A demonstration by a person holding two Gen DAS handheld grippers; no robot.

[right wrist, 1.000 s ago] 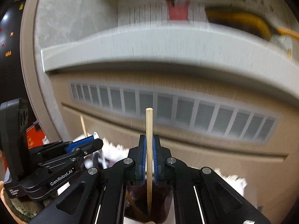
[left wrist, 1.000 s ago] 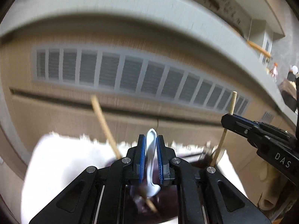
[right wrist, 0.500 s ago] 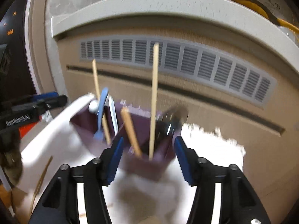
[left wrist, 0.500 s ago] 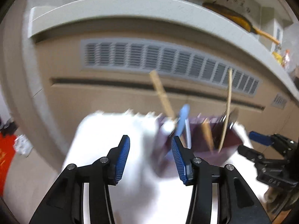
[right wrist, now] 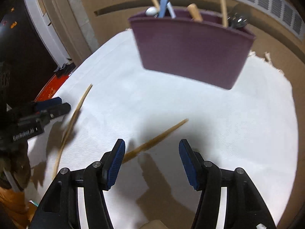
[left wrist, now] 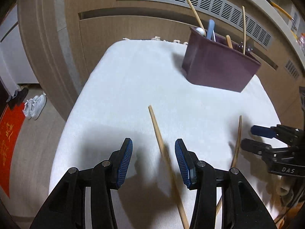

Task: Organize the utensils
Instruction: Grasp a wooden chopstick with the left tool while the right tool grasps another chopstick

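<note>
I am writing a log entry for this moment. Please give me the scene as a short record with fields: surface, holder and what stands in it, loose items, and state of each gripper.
surface: white cloth
holder: purple utensil holder, upright on the cloth
in holder: chopsticks, a blue utensil, a wooden handle, a dark metal utensil
loose items: wooden chopstick and second chopstick, both lying on the cloth
left gripper: jaws open, empty, above the wooden chopstick
right gripper: jaws open, empty
</note>
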